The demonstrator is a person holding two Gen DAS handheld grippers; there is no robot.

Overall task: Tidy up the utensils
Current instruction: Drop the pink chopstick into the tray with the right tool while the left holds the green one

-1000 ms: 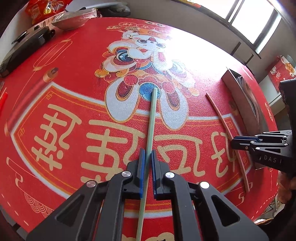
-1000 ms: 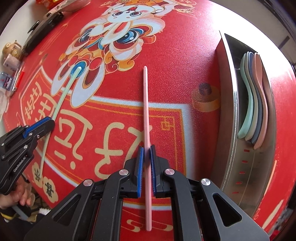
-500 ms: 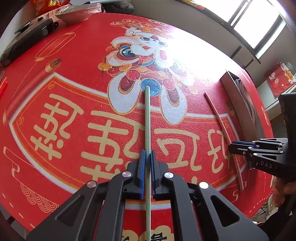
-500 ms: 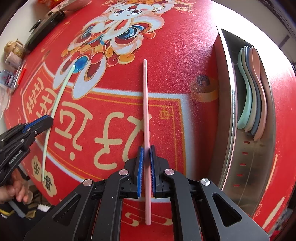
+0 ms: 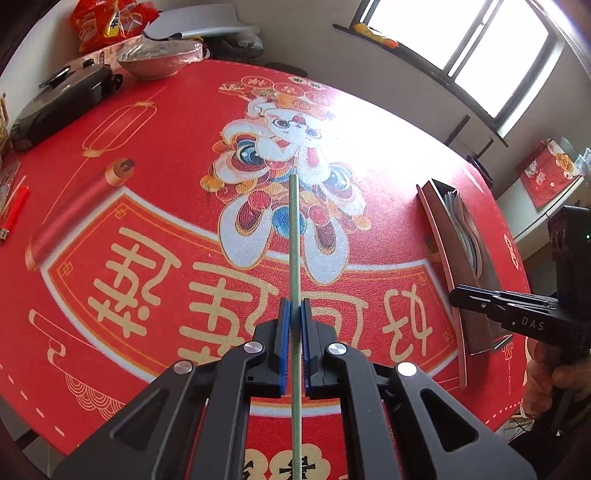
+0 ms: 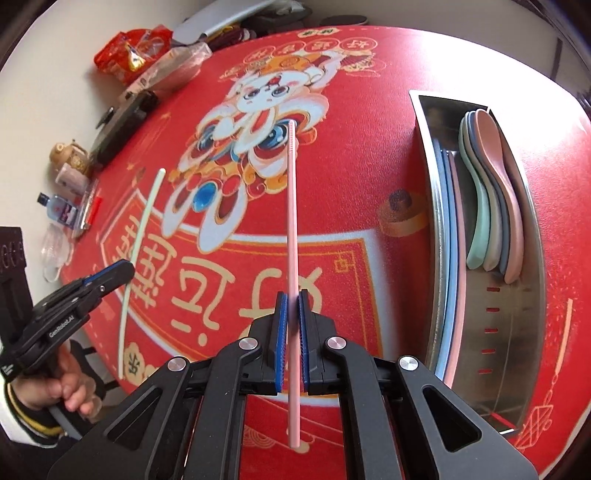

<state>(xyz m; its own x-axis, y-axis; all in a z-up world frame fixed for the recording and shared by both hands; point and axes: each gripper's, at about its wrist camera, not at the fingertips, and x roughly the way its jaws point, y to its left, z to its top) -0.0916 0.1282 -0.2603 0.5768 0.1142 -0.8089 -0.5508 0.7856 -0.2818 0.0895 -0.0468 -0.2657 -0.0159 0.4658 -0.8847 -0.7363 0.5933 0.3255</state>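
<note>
My left gripper is shut on a pale green chopstick and holds it above the red tablecloth, tip pointing away. The green chopstick also shows in the right wrist view, with the left gripper at the far left. My right gripper is shut on a pink chopstick, lifted off the table. The right gripper shows in the left wrist view at the right, its chopstick seen edge-on. A steel utensil tray to the right holds several spoons and chopsticks.
The round table carries a red printed cloth. At the far left edge stand a black lidded pan, a wrapped bowl, snack bags and a red lighter. A small bottle and a teapot sit near there too.
Both grippers have risen and tilted back with their chopsticks, which have left the tablecloth. More of the room and the table's far edge has come into view.
</note>
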